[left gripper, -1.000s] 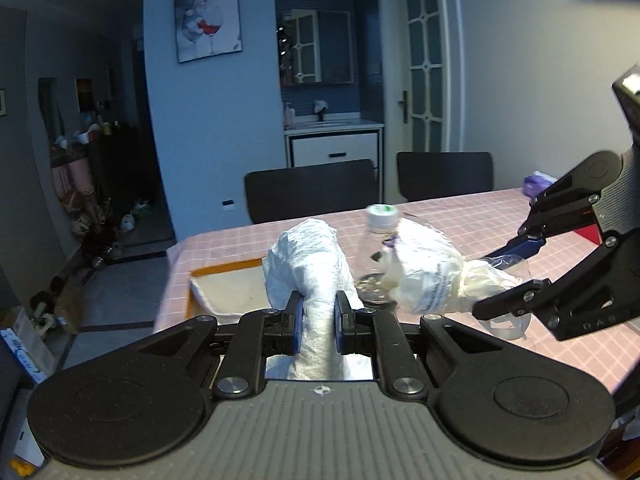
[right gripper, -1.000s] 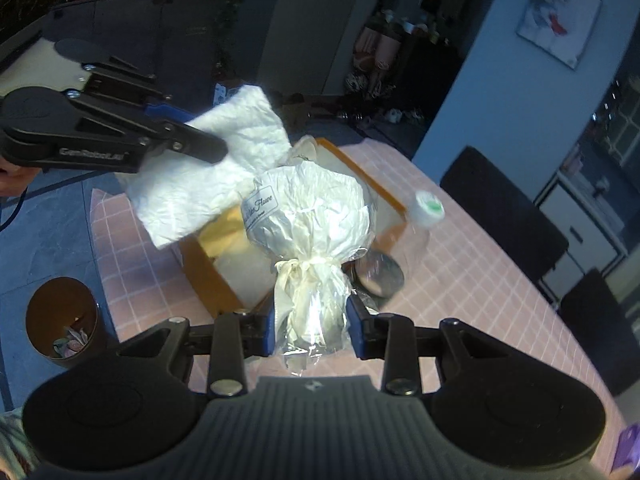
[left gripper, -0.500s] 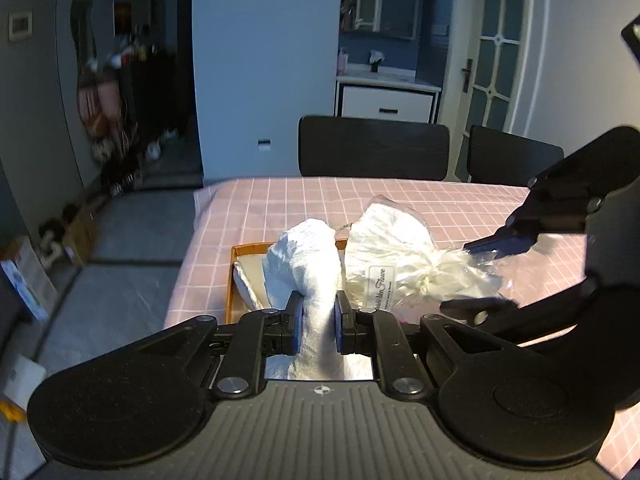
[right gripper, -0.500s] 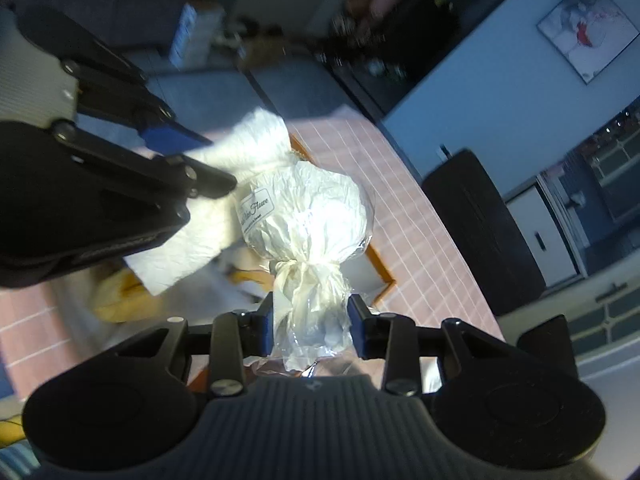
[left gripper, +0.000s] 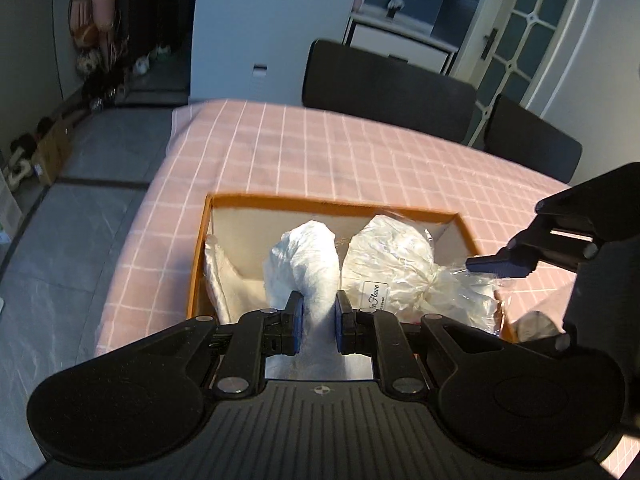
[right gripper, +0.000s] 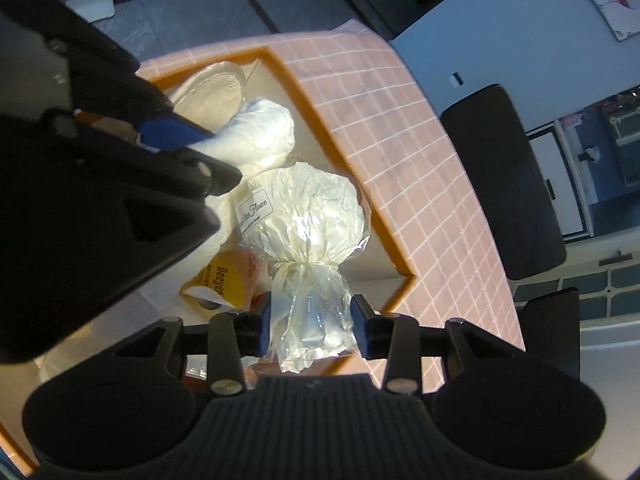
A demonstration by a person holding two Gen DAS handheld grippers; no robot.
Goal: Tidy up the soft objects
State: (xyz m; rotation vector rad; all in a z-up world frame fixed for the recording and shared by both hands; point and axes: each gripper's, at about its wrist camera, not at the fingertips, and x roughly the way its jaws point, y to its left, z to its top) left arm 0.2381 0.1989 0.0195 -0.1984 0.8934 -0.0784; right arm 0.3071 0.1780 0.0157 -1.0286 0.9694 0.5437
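My left gripper [left gripper: 318,312] is shut on the tail of a white crinkled soft bundle [left gripper: 304,256], which hangs down into an orange-rimmed box [left gripper: 332,204] with a white inside. To its right, a cellophane-wrapped white bundle with a label [right gripper: 304,208] lies in the same box. Its tied tail sits between the pads of my right gripper [right gripper: 310,324], whose jaws are opening while the pads still touch the cellophane. The two bundles lie side by side, touching. In the right wrist view the left gripper [right gripper: 224,156] fills the left side.
The box [right gripper: 304,80] also holds a round flat pad [right gripper: 212,88], a yellow packet [right gripper: 228,280] and a white cloth [left gripper: 218,276]. It stands on a pink checked tablecloth [left gripper: 300,152] near the table's left edge. Two dark chairs [left gripper: 388,80] stand behind the table.
Both grippers have come down and over with their bundles, from above the table into the orange-rimmed box. The right jaws stand slightly wider around the cellophane tail.
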